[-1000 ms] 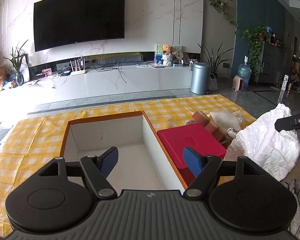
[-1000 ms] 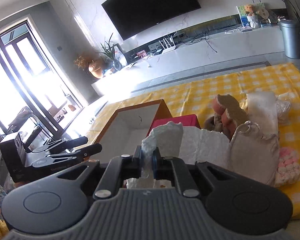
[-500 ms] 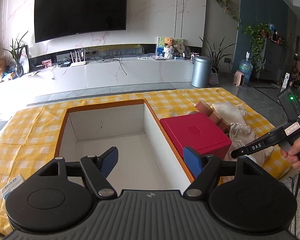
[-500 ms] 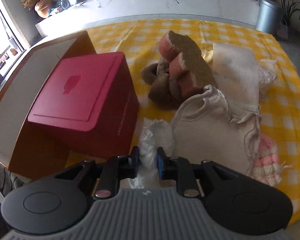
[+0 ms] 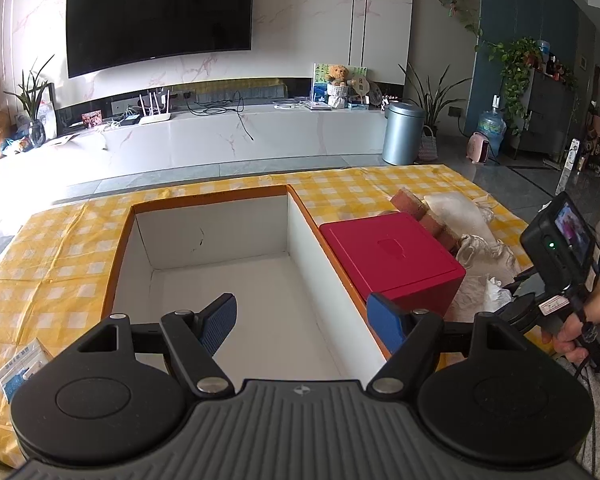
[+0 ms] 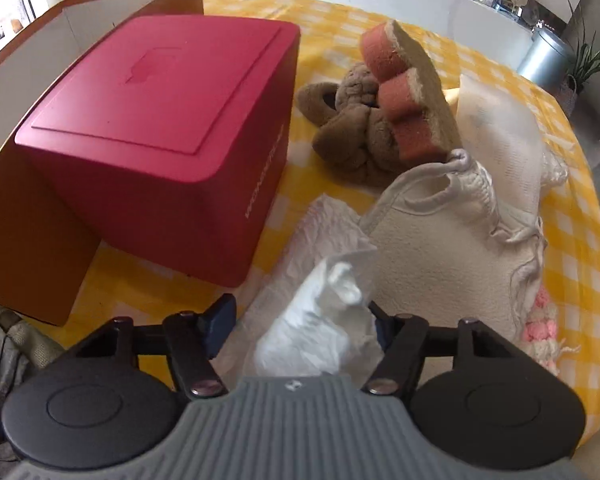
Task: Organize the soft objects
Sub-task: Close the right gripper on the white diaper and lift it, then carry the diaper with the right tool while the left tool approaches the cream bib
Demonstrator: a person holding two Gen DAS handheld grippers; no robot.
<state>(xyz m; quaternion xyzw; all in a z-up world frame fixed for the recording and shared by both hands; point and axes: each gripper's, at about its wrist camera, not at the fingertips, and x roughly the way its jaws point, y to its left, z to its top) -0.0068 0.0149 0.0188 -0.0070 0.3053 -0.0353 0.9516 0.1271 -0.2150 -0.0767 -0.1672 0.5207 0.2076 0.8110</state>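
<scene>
not much sorted yet: the big white-lined cardboard box [image 5: 236, 280] is bare inside, all soft stuff sits right of the red box [image 6: 156, 120]. my right gripper [image 6: 300, 320] is opening around crumpled white tissue [image 6: 320, 320]; left gripper [image 5: 300, 316] hangs open over the box.

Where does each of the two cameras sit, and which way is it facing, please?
Left wrist: on the left gripper, over the open white box, facing the TV wall; the person's hand shows at right.
Right wrist: on the right gripper, tilted steeply down at the white cloth between its opening jaws.
Shared: red box, sponges, drawstring bag.
</scene>
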